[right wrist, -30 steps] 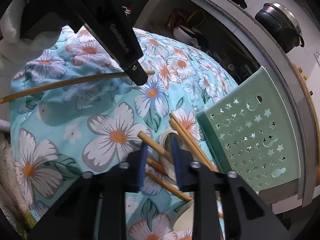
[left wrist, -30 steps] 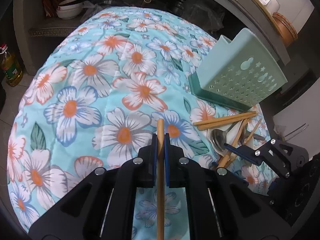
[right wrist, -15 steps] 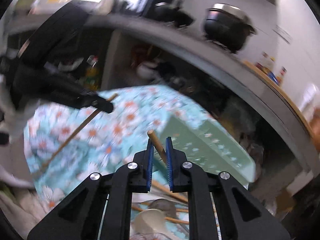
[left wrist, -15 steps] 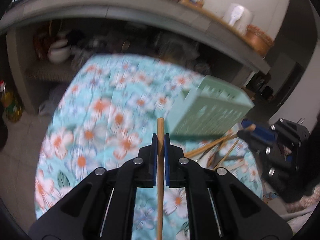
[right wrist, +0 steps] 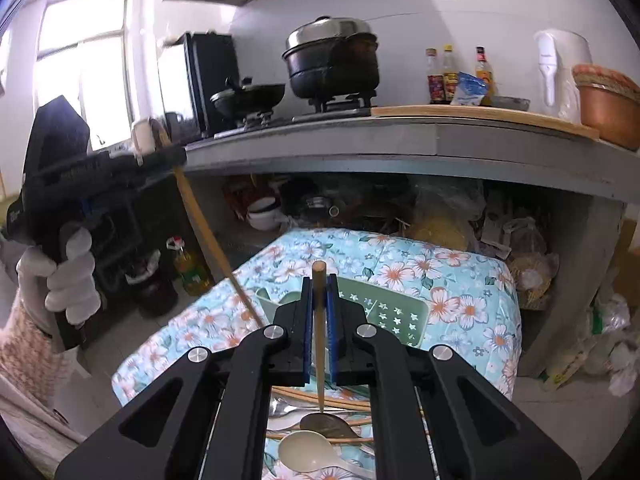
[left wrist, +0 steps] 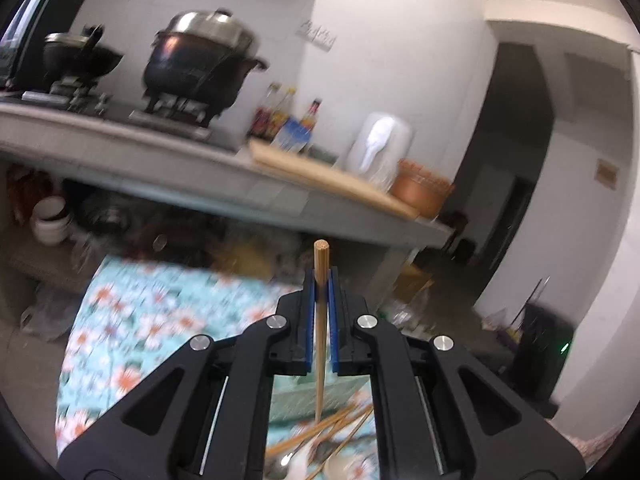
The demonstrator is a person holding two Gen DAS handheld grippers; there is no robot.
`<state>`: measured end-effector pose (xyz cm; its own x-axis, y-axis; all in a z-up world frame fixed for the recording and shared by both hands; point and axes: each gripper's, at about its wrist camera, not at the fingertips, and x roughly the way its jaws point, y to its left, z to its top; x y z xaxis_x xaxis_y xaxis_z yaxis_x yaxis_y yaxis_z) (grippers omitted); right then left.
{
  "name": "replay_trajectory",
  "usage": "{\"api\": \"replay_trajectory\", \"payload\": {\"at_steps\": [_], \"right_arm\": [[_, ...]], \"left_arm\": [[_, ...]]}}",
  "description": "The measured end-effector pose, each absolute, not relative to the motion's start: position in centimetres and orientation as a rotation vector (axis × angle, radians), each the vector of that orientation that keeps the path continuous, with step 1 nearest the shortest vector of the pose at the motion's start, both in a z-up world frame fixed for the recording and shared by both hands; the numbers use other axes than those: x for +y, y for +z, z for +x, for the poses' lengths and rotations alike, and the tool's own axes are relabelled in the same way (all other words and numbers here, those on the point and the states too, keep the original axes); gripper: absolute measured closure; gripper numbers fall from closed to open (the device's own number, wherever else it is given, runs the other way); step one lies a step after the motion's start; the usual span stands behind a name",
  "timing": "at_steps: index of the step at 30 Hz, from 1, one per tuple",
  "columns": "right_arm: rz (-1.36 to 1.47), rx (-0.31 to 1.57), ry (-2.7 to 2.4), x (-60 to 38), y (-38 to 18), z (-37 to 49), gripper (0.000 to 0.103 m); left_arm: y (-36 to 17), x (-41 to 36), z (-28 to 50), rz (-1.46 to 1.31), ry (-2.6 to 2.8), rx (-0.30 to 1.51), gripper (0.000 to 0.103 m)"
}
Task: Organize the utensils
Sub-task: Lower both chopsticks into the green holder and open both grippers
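My left gripper (left wrist: 320,278) is shut on a wooden chopstick (left wrist: 320,320) that stands upright, tip hanging down over the pile. From the right wrist view the left gripper (right wrist: 168,156) is raised at the left, its chopstick (right wrist: 208,236) slanting down toward the green holder (right wrist: 384,312). My right gripper (right wrist: 319,286) is shut on a second wooden chopstick (right wrist: 319,340), also upright. Below it lie loose chopsticks (right wrist: 332,400), a metal spoon (right wrist: 324,424) and a white spoon (right wrist: 308,452) on the floral cloth (right wrist: 460,280).
A grey counter (right wrist: 400,136) behind the table carries a black pot (right wrist: 332,60), a wok, bottles (right wrist: 444,76), a white kettle (right wrist: 560,72) and a brown basket (right wrist: 608,108). Under it are bowls and bags. An oil bottle (right wrist: 188,264) stands on the floor.
Both grippers have lifted and tilted up from the table, each carrying its chopstick. The right gripper closed on its chopstick from the pile. The views now face the counter.
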<state>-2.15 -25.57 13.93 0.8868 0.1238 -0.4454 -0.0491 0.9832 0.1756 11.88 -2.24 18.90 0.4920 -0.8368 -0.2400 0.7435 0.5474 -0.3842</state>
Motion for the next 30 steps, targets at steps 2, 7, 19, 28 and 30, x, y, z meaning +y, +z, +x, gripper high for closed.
{"api": "replay_trajectory", "payload": {"at_steps": [2,7,19,28,30], "right_arm": [[0.18,0.465,0.084,-26.3,13.9,-2.4,0.096],[0.223,0.448,0.094,-27.4,14.1,-3.0,0.096],[0.228,0.263,0.161,-30.4,20.9,-6.0,0.096],[0.208,0.199,0.141,-32.0,23.0,-3.8,0.096],[0.215,0.211,0.133,-32.2,22.6,-2.7,0.096]], "left_arm": [[19.7,-2.8,11.9,-0.248,-0.988,0.405,0.098],[21.0,-4.3,12.0,-0.252,-0.987,0.366,0.098],[22.4,-6.5,13.5,-0.245,-0.952,0.298,0.098],[18.7,-8.8,15.8,-0.209,-0.894,0.351,0.098],[17.6,-8.9,16.5,-0.219,-0.884,0.372,0.098]]}}
